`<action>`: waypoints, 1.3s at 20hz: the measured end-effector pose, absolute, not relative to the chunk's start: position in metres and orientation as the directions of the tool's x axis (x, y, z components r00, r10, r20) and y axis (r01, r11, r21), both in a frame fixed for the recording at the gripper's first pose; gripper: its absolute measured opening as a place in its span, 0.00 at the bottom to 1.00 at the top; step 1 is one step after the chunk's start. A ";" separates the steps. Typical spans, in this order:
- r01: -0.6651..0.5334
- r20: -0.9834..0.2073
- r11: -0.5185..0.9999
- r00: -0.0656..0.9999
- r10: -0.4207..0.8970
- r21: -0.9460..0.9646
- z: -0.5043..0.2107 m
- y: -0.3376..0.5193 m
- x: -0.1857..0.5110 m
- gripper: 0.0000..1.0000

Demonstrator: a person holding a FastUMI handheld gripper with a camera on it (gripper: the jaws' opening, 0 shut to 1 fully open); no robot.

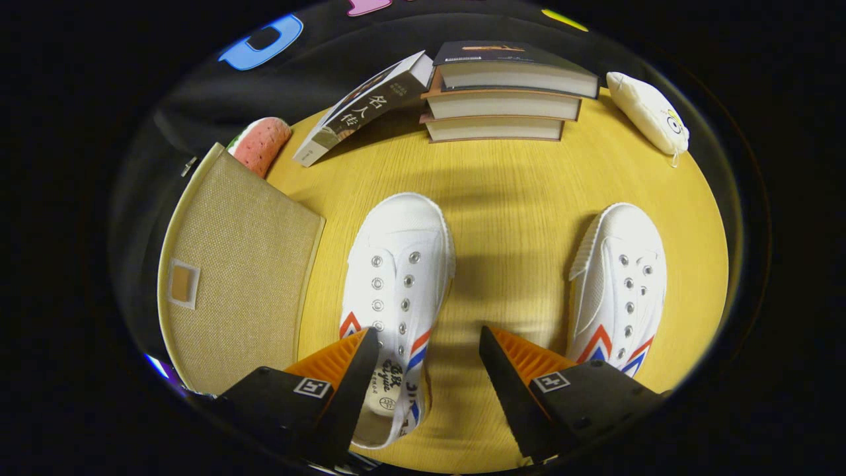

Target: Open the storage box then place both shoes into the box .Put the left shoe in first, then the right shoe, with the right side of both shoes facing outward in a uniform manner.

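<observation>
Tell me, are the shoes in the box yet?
Not yet. The storage box beside them looks shut, so nothing seems done. Both shoes sit on the table: the left shoe and the right shoe. The gripper is open over the left shoe, holding nothing. Opening the box and loading both shoes remain.

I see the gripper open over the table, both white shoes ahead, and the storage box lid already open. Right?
Not quite. The gripper view shows the storage box beside the left shoe with its lid closed, not open. The rest holds: the gripper is open above the table, with the right shoe also ahead.
</observation>
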State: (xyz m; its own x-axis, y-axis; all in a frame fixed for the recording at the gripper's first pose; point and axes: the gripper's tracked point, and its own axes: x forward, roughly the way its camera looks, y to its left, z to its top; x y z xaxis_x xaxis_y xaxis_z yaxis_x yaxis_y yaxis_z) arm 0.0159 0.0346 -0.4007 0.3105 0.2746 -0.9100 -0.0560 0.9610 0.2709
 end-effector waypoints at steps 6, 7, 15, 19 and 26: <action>-0.026 -0.907 0.945 0.273 0.321 0.327 -0.401 0.045 0.014 0.49; -0.019 -0.908 0.943 0.263 0.325 0.332 -0.401 0.045 0.013 0.47; 0.044 -0.907 0.936 0.269 0.325 0.349 -0.401 0.036 0.014 0.07; 0.140 -0.894 0.906 0.278 0.351 0.399 -0.395 0.041 0.008 0.07; 0.183 -0.844 0.863 0.379 0.379 0.470 -0.340 0.045 -0.003 0.07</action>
State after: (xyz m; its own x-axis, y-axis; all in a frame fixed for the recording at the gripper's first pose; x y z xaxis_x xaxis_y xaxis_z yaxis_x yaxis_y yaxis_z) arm -0.0028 0.0449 -0.3401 0.3794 0.3793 -0.8439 0.1834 0.8632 0.4704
